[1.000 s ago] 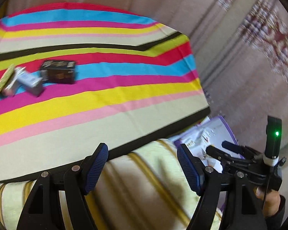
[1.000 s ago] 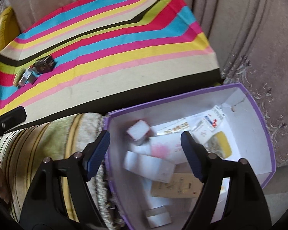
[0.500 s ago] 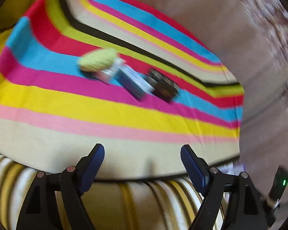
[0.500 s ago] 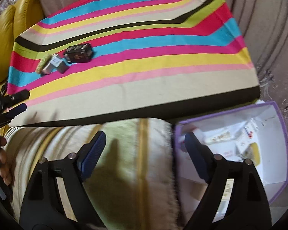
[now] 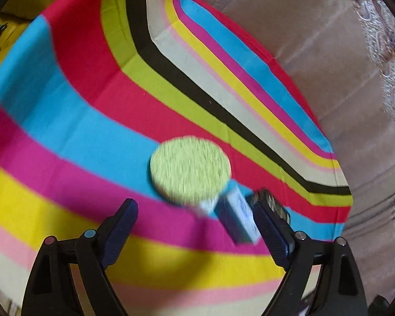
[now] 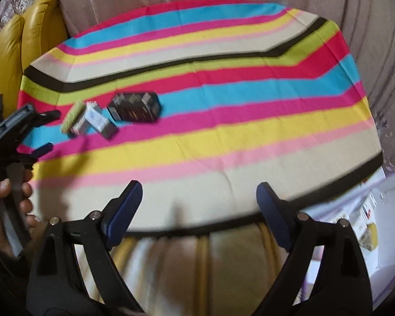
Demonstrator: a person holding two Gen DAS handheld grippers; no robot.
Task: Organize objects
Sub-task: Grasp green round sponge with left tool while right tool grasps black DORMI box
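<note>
1. Left wrist view: the left gripper (image 5: 194, 226), jaws apart and empty, hovers just short of the green round pad (image 5: 189, 168) on the striped cloth (image 5: 92, 121). A blue-white box (image 5: 238, 217) lies beside the pad; the dark box (image 5: 270, 201) past it is partly hidden by a finger. Next, probably, closing on one item.

2. Right wrist view: the right gripper (image 6: 197, 210), jaws apart and empty, waits well away from the pad (image 6: 71, 115). The purple bin (image 6: 381, 237) is cut off, its contents blurred.

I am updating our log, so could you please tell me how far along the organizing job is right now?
Partly done: the purple box beside the table already holds several packets. Neither gripper holds anything; the left gripper is open, closing in on the green round pad and the blue-white carton, while the right gripper hangs open near the table edge. Still left on the striped cloth: the pad, the carton and the dark box.
</note>
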